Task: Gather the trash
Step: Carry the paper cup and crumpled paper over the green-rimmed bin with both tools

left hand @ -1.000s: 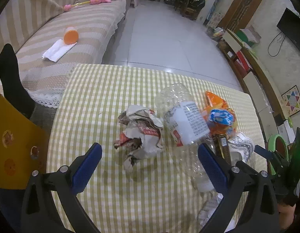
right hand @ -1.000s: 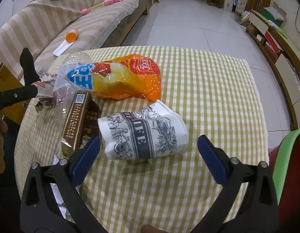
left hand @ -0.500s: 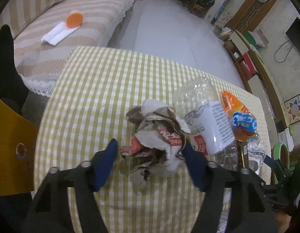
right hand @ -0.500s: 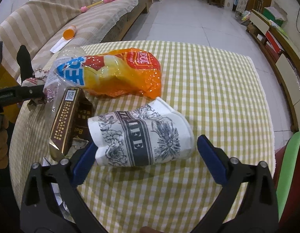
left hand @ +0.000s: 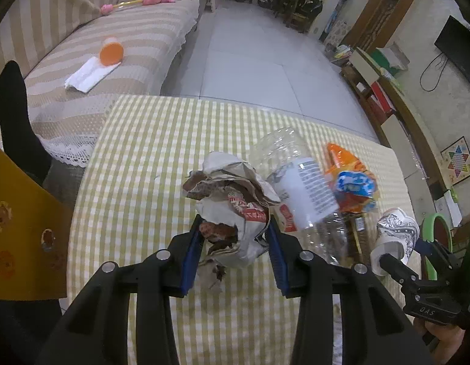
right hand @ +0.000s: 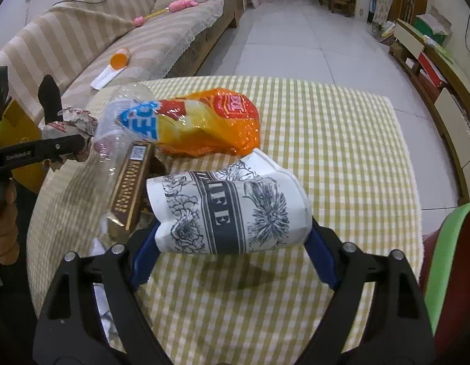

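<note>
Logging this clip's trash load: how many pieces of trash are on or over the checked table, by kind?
Crumpled paper wad, in the left gripper: 1
Paper cup, in the right gripper: 1
Clear plastic bottle: 1
Orange snack bag: 1
Brown and gold wrapper box: 1
Total: 5

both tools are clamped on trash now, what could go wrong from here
The left tool pinches only the lower folds of the crumpled paper wad, so it may slip or tear free. The wad touches the clear plastic bottle, which might roll when it lifts. The right tool is denting the paper cup; it could collapse and drop.
</note>
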Demonstrator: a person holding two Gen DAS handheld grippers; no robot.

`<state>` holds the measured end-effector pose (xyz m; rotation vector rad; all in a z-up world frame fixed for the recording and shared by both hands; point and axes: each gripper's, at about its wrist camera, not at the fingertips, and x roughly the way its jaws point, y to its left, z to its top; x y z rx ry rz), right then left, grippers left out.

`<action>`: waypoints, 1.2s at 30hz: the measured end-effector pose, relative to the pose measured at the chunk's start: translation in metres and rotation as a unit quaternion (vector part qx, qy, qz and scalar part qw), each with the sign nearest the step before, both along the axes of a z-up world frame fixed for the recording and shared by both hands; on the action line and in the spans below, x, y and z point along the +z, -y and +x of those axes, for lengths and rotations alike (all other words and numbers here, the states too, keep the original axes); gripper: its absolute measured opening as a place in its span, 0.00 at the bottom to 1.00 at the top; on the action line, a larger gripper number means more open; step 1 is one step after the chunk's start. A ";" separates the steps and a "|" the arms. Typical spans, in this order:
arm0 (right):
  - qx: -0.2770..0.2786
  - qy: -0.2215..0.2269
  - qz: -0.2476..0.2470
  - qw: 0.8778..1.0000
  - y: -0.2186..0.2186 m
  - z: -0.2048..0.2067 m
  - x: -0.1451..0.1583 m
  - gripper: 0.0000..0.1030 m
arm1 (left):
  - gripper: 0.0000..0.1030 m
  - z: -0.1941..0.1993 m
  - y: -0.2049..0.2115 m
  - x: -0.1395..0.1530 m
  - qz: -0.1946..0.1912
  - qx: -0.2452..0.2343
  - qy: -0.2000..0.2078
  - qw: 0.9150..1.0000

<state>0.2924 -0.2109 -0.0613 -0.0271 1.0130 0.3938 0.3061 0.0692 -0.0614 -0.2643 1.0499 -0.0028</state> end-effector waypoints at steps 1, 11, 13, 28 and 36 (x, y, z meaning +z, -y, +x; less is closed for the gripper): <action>0.000 0.001 0.001 1.000 0.001 -0.002 0.003 0.80 | 0.37 -0.004 0.001 0.004 -0.001 0.000 0.003 1.000; -0.005 0.023 0.018 1.000 0.017 -0.034 0.042 0.80 | 0.37 -0.041 0.010 0.046 -0.008 -0.006 0.027 1.000; -0.006 0.029 0.022 0.999 0.022 -0.043 0.050 0.80 | 0.37 -0.051 0.014 0.055 -0.009 -0.008 0.032 0.999; -0.034 0.072 0.044 0.996 0.072 -0.091 0.102 0.80 | 0.37 -0.100 0.063 0.107 -0.019 -0.054 0.061 0.997; -0.061 0.085 0.044 0.994 0.106 -0.102 0.112 0.80 | 0.37 -0.105 0.099 0.122 -0.019 -0.086 0.070 0.994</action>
